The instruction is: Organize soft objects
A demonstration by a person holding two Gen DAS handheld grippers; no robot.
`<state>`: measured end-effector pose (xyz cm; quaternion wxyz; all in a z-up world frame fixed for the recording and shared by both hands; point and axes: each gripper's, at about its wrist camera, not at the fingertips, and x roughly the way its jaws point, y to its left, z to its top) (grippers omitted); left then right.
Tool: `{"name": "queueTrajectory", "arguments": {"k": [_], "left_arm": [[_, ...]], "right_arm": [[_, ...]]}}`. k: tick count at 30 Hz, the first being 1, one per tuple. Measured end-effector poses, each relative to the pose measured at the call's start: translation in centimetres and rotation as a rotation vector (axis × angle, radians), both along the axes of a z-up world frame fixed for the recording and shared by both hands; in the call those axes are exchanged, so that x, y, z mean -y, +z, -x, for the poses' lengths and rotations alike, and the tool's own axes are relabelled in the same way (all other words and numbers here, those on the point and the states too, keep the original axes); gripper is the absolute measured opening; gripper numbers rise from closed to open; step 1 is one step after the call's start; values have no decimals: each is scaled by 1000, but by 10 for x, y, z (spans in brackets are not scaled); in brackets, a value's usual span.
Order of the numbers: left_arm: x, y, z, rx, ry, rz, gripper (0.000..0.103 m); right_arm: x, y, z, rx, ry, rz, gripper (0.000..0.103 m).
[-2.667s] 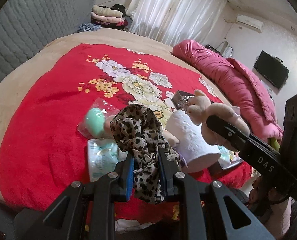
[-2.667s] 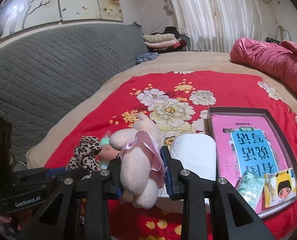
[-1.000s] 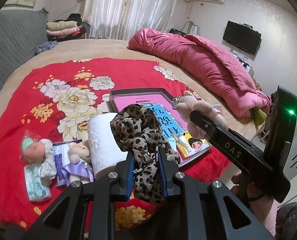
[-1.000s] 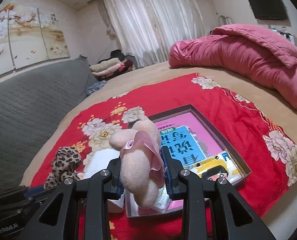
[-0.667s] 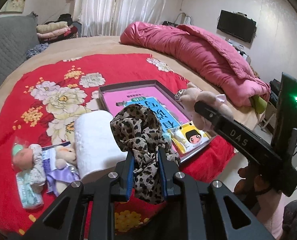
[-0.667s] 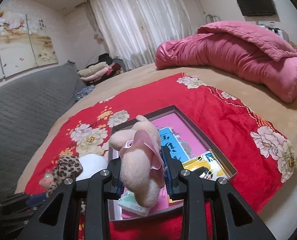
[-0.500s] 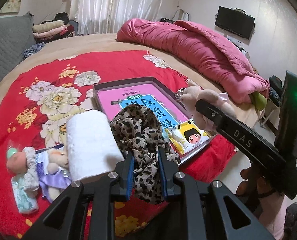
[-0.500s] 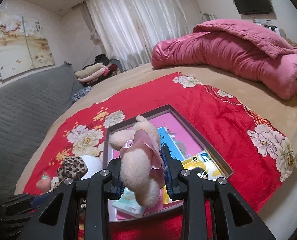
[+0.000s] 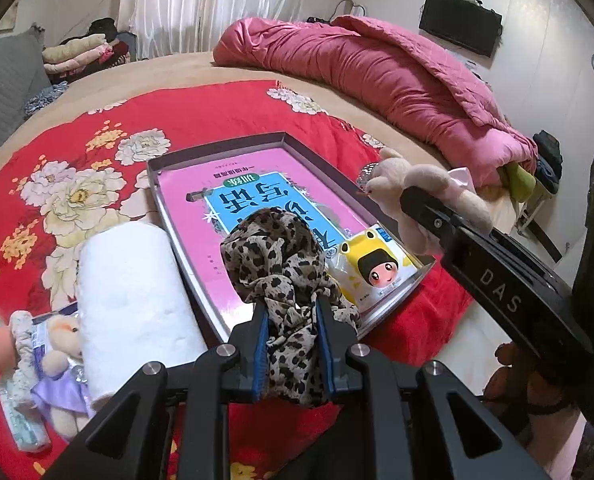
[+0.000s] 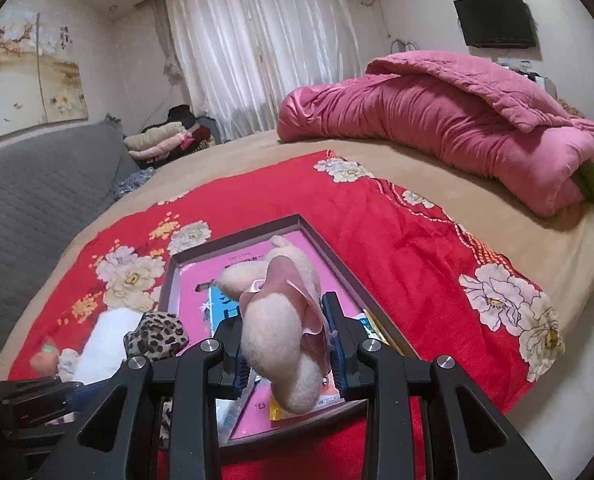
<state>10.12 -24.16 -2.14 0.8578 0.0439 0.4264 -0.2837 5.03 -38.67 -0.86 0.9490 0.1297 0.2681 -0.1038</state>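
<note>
Left wrist view, white roll beside tray, pink quilt behind

On the red floral blanket: one shallow tray, one pink book, one yellow cartoon packet, one white roll, three small plush toys, one leopard-print cloth, one pink quilt

pink quilt | white curtains | wall TV | painting
</note>
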Motion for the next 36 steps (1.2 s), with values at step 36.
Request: {"name": "queueTrajectory", "arguments": {"k": [36], "left_arm": [[4, -27, -18, -75, 5, 2, 22]], "right_arm": [[0, -45, -48, -218, 18, 106, 36]]}}
